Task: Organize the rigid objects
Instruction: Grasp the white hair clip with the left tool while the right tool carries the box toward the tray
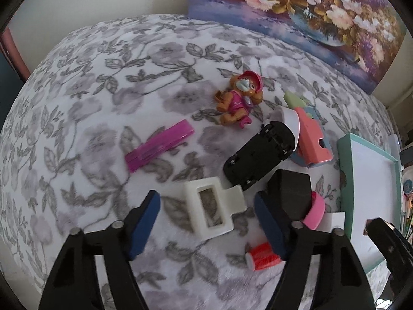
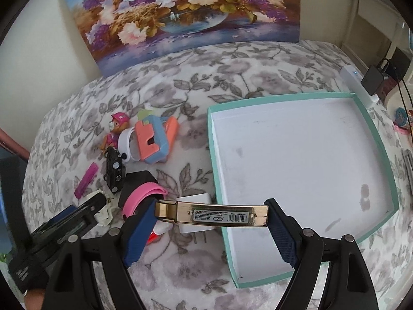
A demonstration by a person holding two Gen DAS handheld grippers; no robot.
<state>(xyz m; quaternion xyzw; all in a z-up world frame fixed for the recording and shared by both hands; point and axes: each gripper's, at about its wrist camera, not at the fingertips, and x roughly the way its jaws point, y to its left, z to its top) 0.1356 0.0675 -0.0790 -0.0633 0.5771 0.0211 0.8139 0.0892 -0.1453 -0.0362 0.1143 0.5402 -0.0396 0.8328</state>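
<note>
Gripping gold clip endwise in right gripper, we hover over near-left rim of teal box for drop; left gripper, jaws apart, straddles white clip.

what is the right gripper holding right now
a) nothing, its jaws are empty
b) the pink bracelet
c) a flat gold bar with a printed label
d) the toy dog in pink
c: in the right wrist view the right gripper has the gold bar spanning end to end between its blue pads, above the near-left edge of the teal box, while the pink bracelet and toy dog lie on the blanket.
</note>
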